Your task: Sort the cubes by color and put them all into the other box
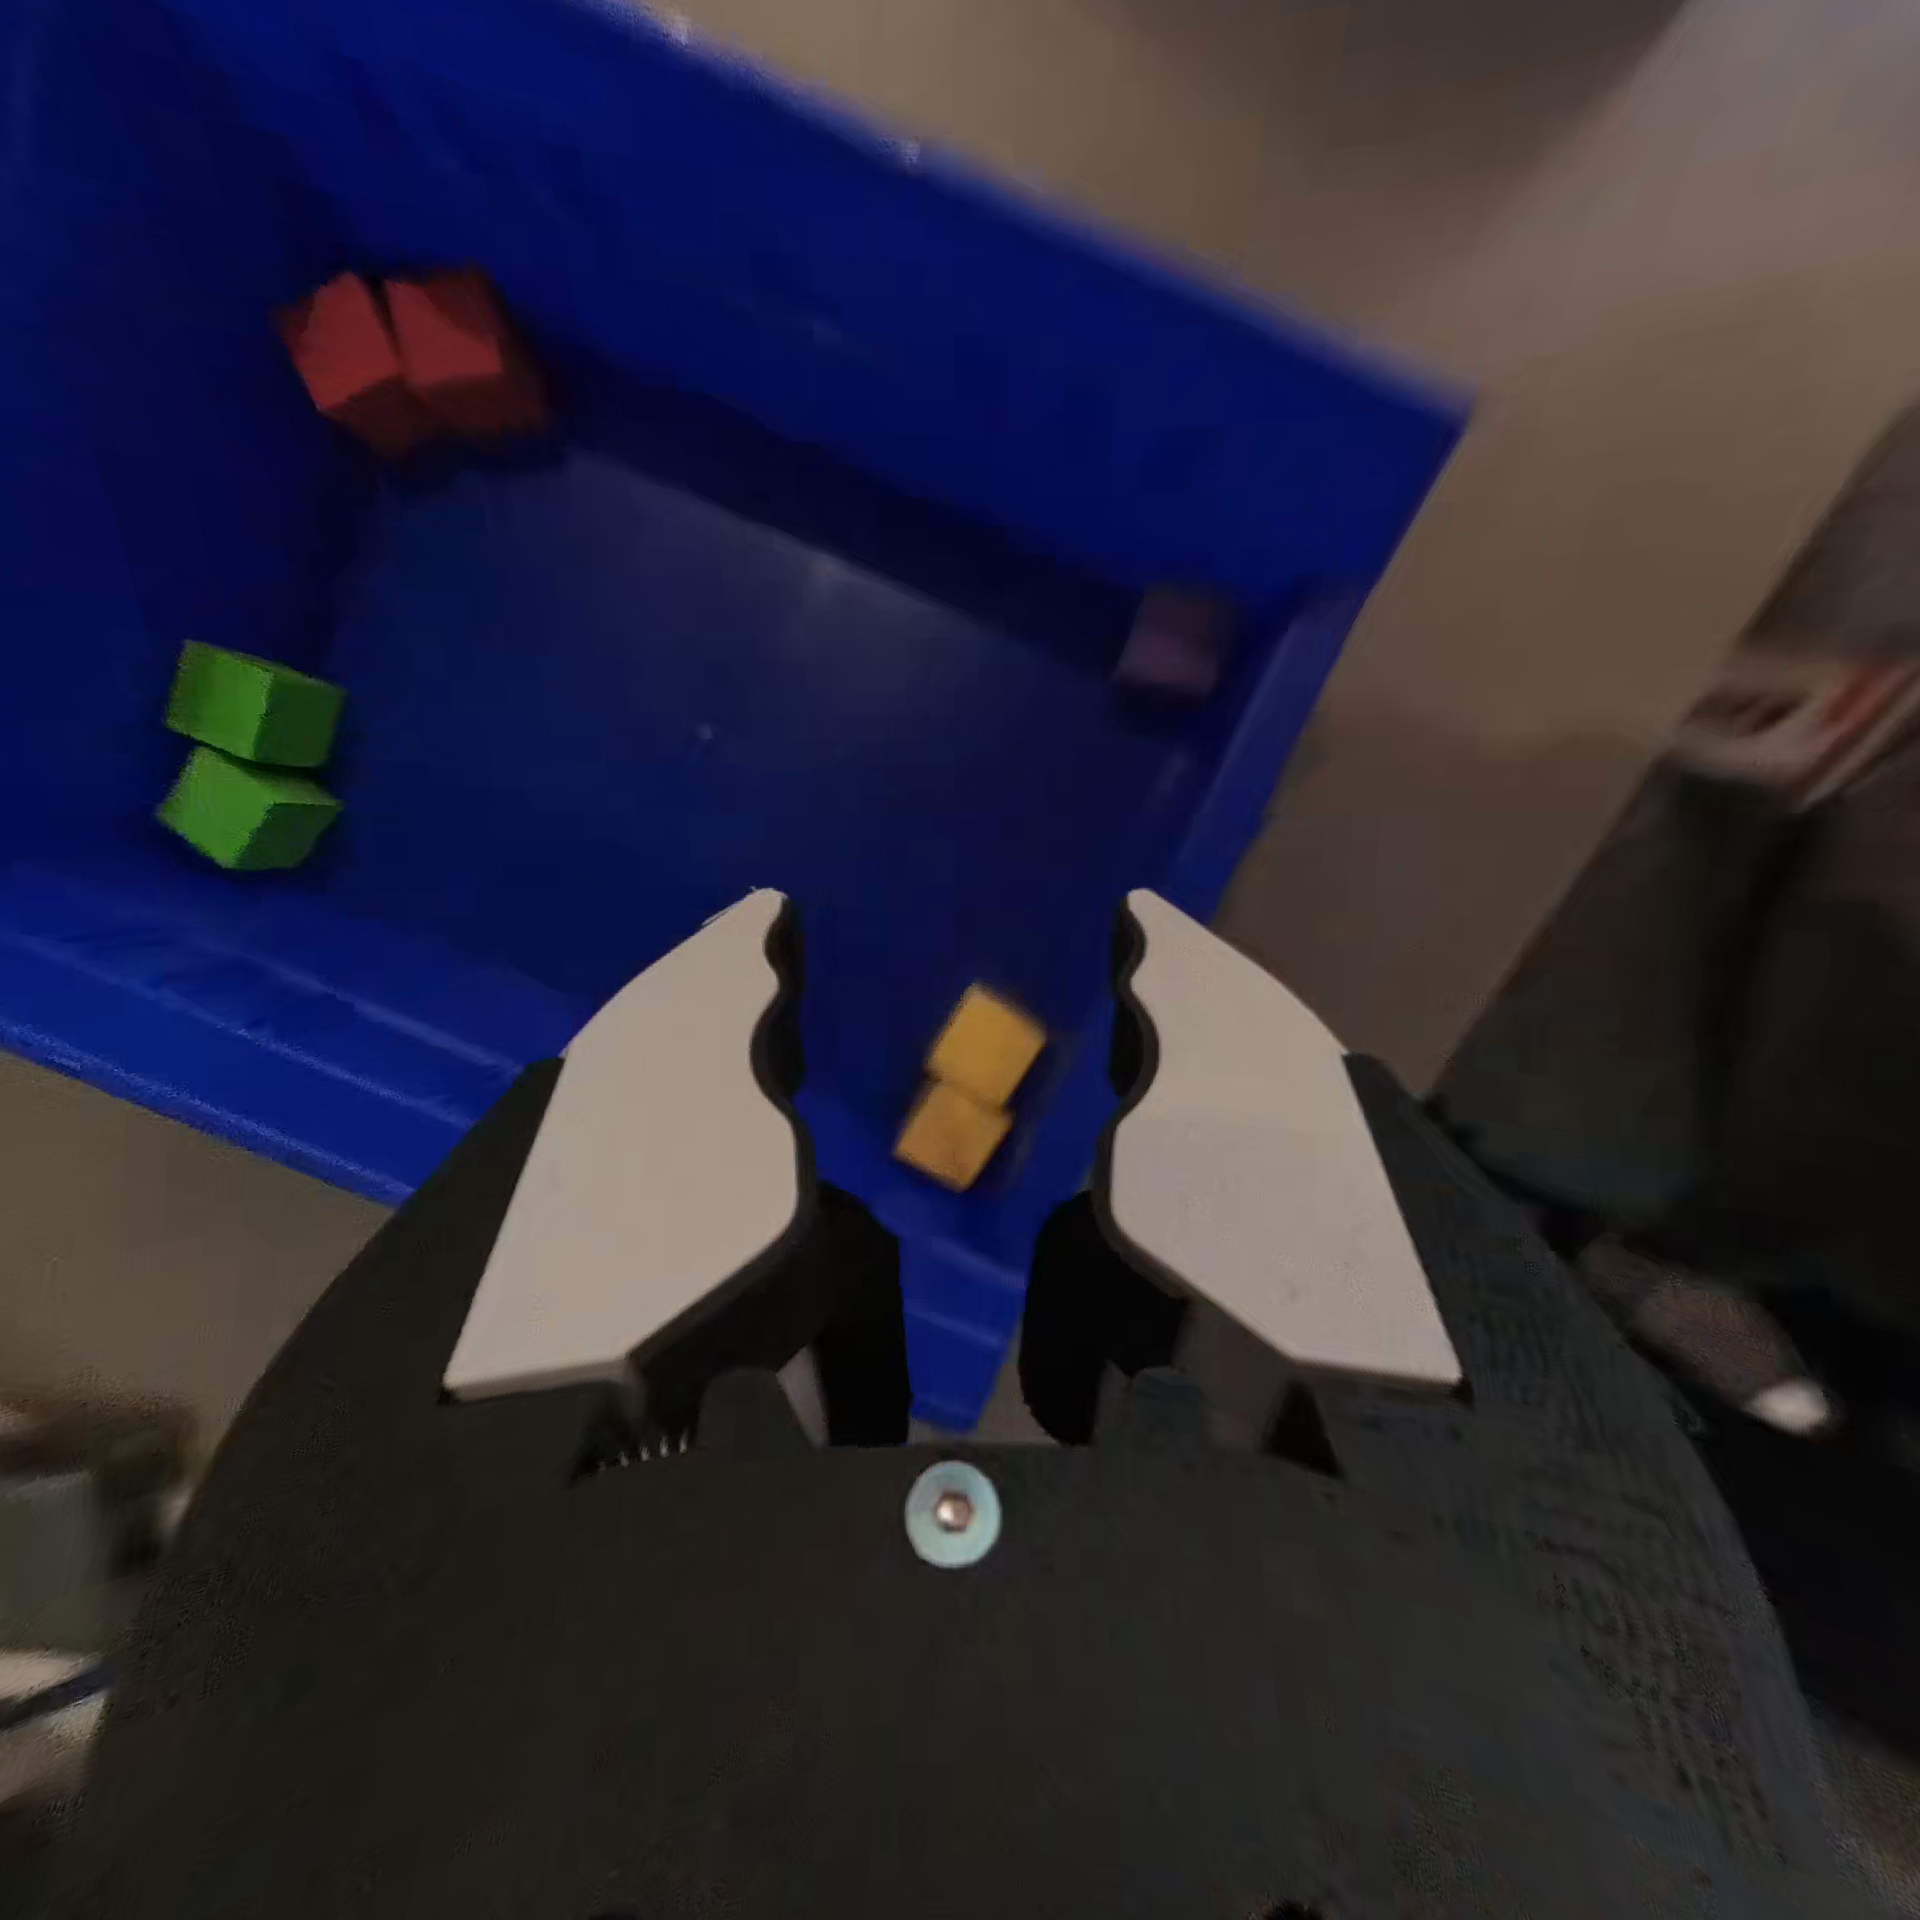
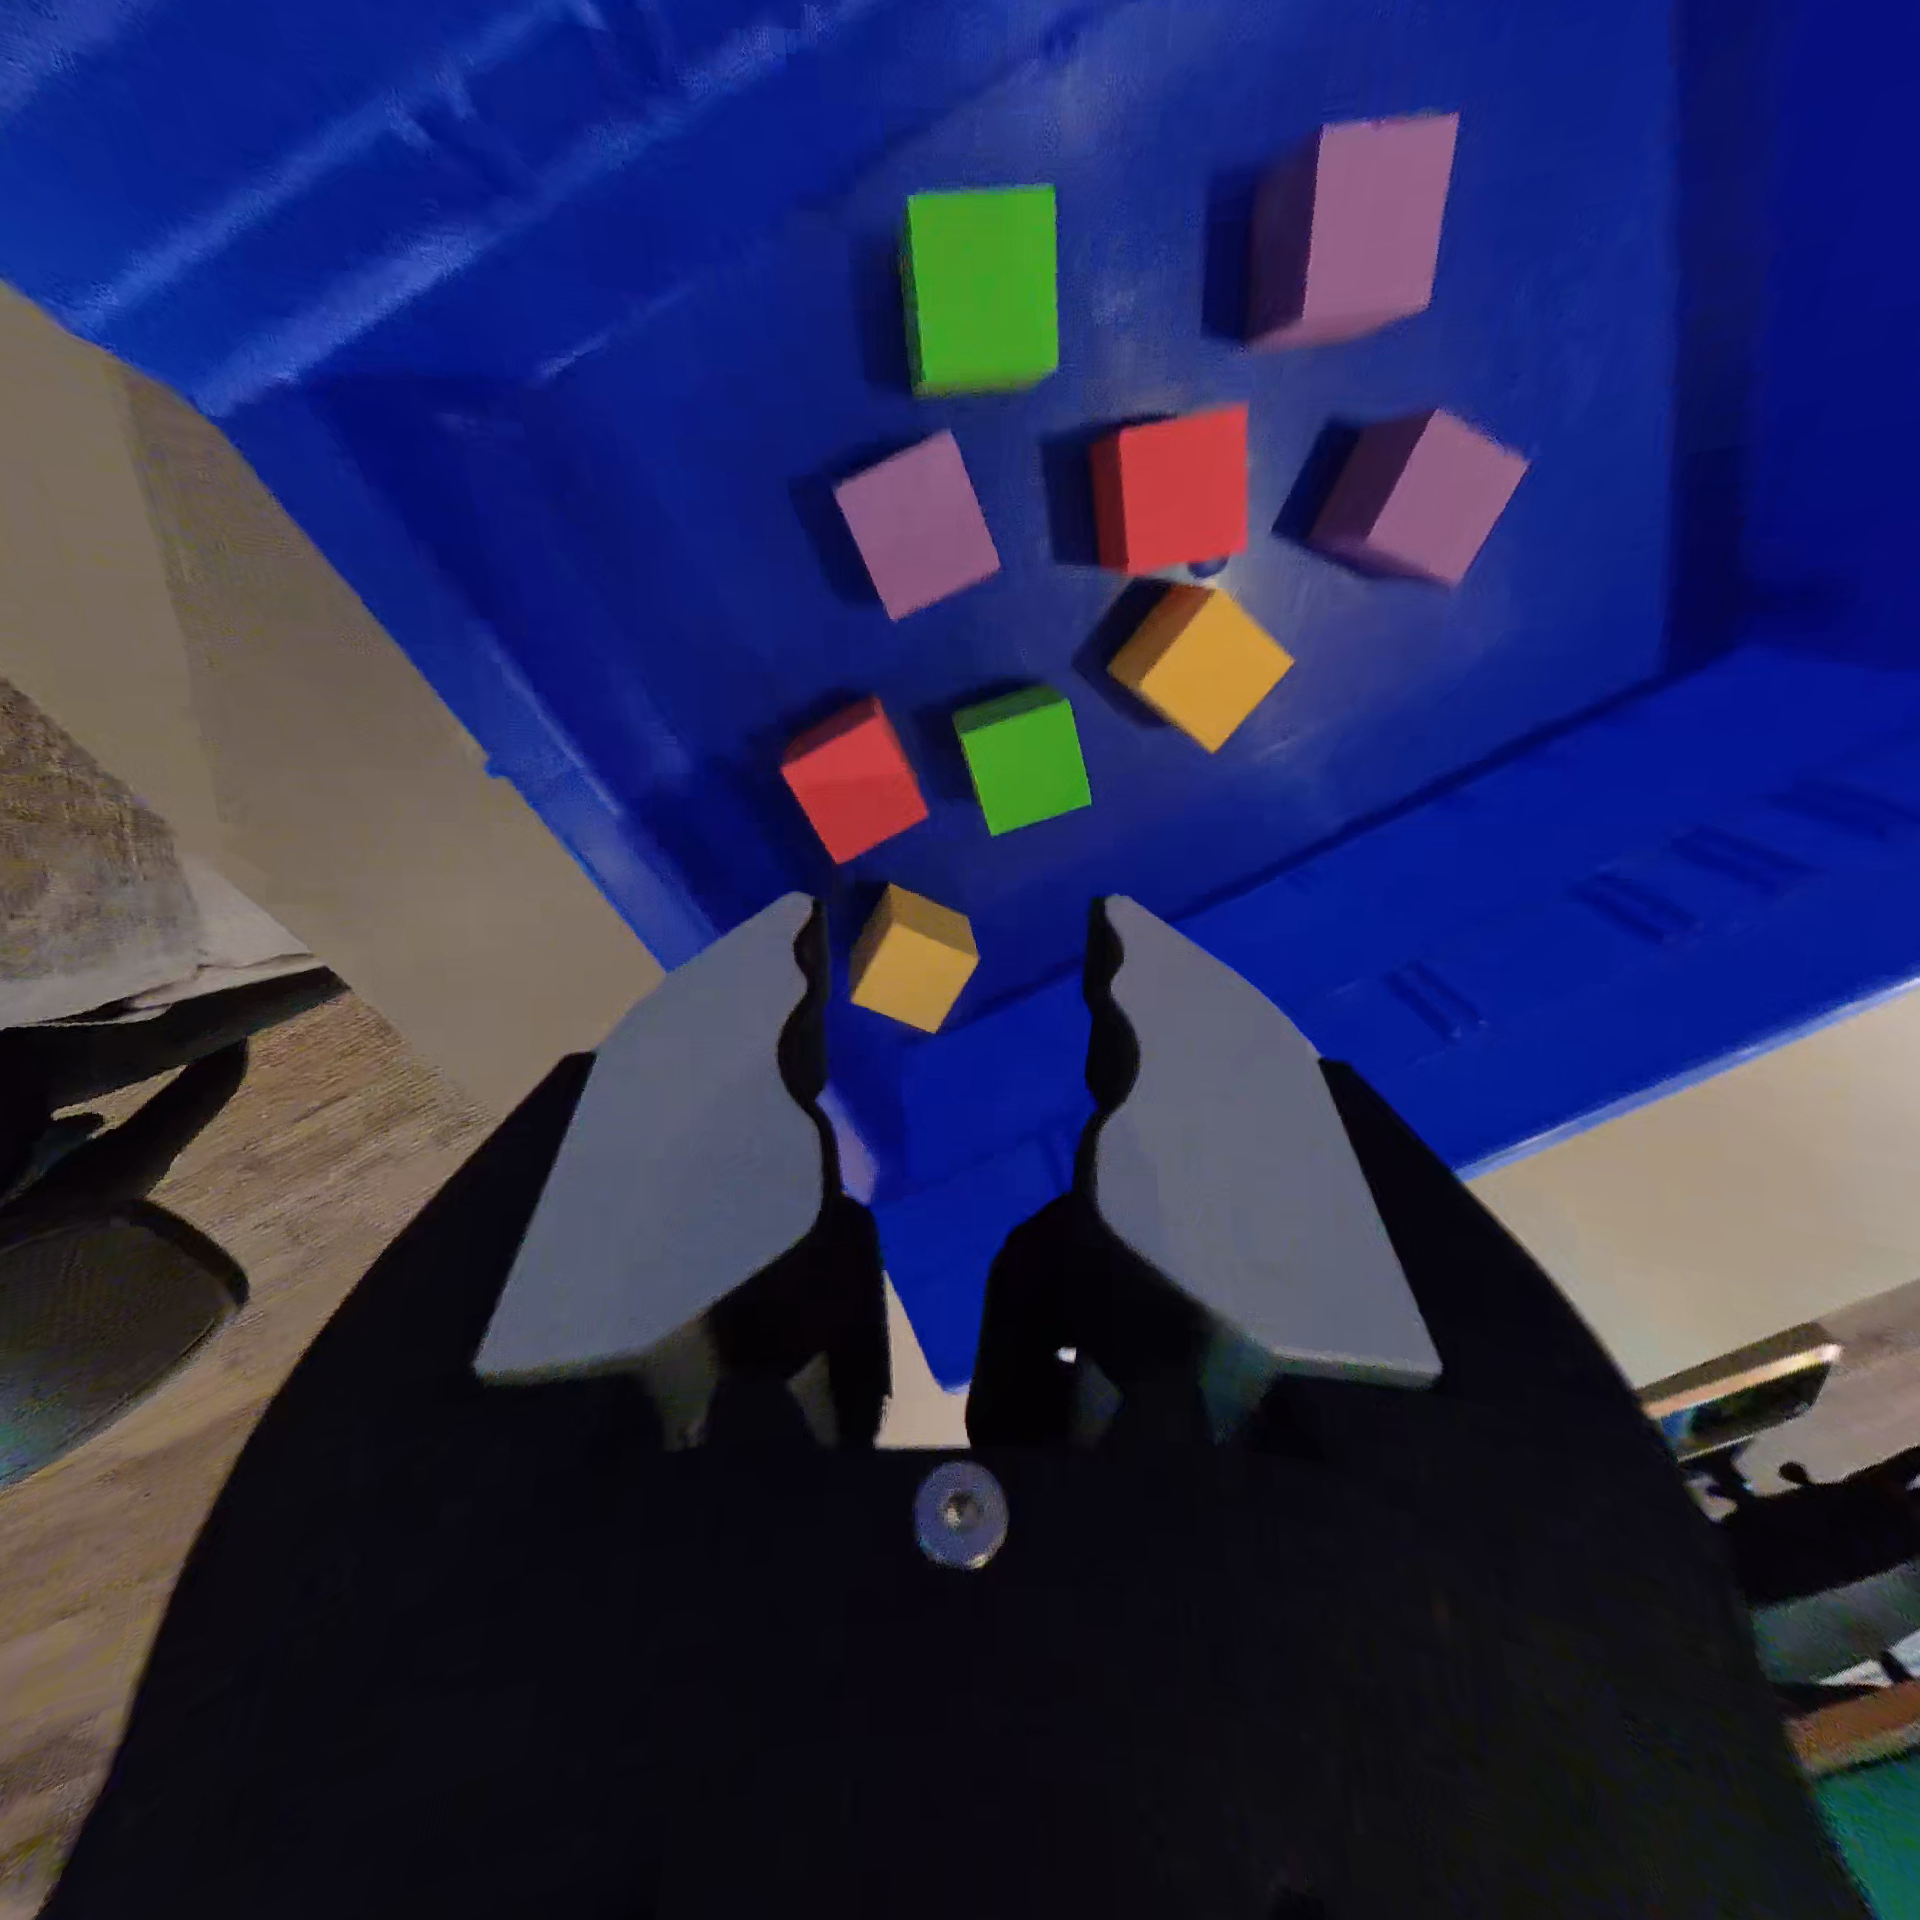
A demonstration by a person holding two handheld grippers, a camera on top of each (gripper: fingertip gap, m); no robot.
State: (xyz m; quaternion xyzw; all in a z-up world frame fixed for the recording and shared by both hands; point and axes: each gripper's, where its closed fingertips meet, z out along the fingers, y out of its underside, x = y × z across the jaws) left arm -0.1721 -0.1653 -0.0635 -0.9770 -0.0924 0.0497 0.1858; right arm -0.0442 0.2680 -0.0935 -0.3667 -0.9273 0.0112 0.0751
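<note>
In the left wrist view my left gripper [image 1: 951, 914] is open and empty above a blue bin [image 1: 260, 1018]. Nearest it, a pair of yellow cubes [image 1: 971, 1086] lies between the fingers, in the bin's near corner. A pair of green cubes [image 1: 249, 753] sits at the left, a pair of red cubes [image 1: 410, 353] at the far left, a purple cube [image 1: 1174, 644] in the far right corner. In the right wrist view my right gripper [image 2: 956, 914] is open and empty over another blue bin [image 2: 1558, 862] with several loose cubes. A yellow cube [image 2: 909, 971] lies just ahead of its fingertips.
The right bin also holds a red cube [image 2: 852, 779], a green cube [image 2: 1023, 758], another yellow cube [image 2: 1200, 665], a green block [image 2: 982, 286] and purple blocks [image 2: 1351, 223]. Both bins stand on a beige table [image 2: 260, 644]. Dark chair parts [image 1: 1683, 1039] show to the right.
</note>
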